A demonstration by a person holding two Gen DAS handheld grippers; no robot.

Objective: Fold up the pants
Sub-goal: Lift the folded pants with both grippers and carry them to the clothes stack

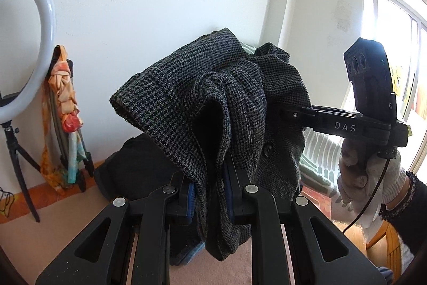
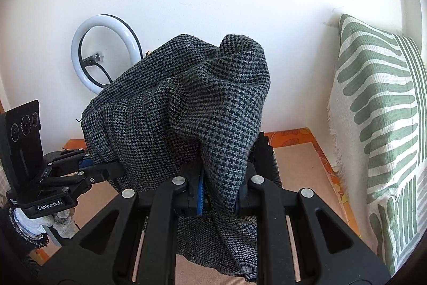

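The pants [image 1: 213, 87] are dark grey houndstooth cloth, bunched and held up in the air between both grippers. My left gripper [image 1: 210, 194] is shut on a fold of the pants, and cloth hangs down between its fingers. My right gripper [image 2: 220, 194] is shut on another fold of the pants [image 2: 186, 108]. In the left wrist view the right gripper [image 1: 283, 111] comes in from the right, its tips buried in the cloth. In the right wrist view the left gripper [image 2: 117, 167] comes in from the left, pinching the cloth edge.
A ring light on a tripod [image 1: 40, 18] stands by the white wall at left, with a colourful scarf [image 1: 66, 108] beside it. A dark pile of clothes [image 1: 133, 167] lies on the beige surface below. A green-striped cushion [image 2: 379, 124] stands at right. A window [image 1: 395, 44] is far right.
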